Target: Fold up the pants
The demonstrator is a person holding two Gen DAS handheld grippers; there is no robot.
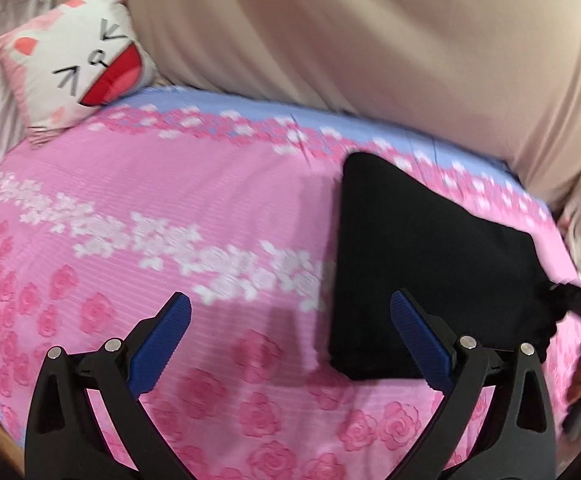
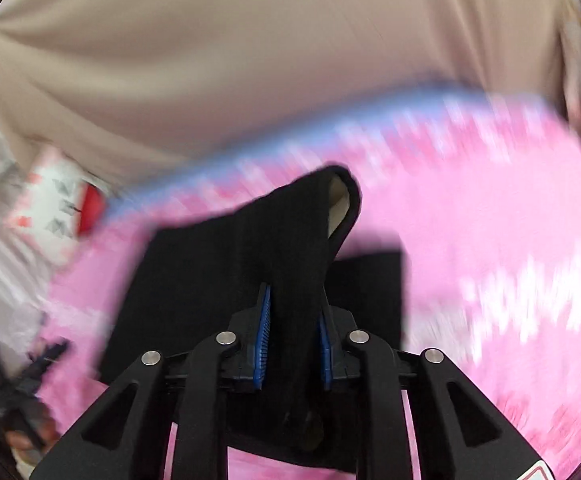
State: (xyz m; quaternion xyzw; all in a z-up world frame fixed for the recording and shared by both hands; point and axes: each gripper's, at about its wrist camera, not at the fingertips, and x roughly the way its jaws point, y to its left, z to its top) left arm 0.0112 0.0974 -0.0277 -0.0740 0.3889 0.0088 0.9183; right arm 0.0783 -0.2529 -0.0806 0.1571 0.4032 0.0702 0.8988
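The black pants (image 1: 430, 272) lie folded into a compact block on the pink rose-print bedspread (image 1: 170, 208), toward three o'clock from the bed's middle, and one thick fold of them rises at the near side. The right gripper (image 2: 292, 344) is clamped on that raised fold. The left gripper (image 1: 290, 336) hangs spread wide and empty over bare bedspread at nine o'clock of the pants, and a cat-face cushion (image 1: 78, 68) leans at ten o'clock against the beige curtain (image 1: 370, 40).

- Setting: a home bedroom.
- Bed (image 1: 170, 208) under a pink rose-print sheet with a blue border.
- Cat-face pillow (image 1: 78, 72) at the bed's far corner.
- Beige curtain (image 1: 370, 40) hangs behind the bed.
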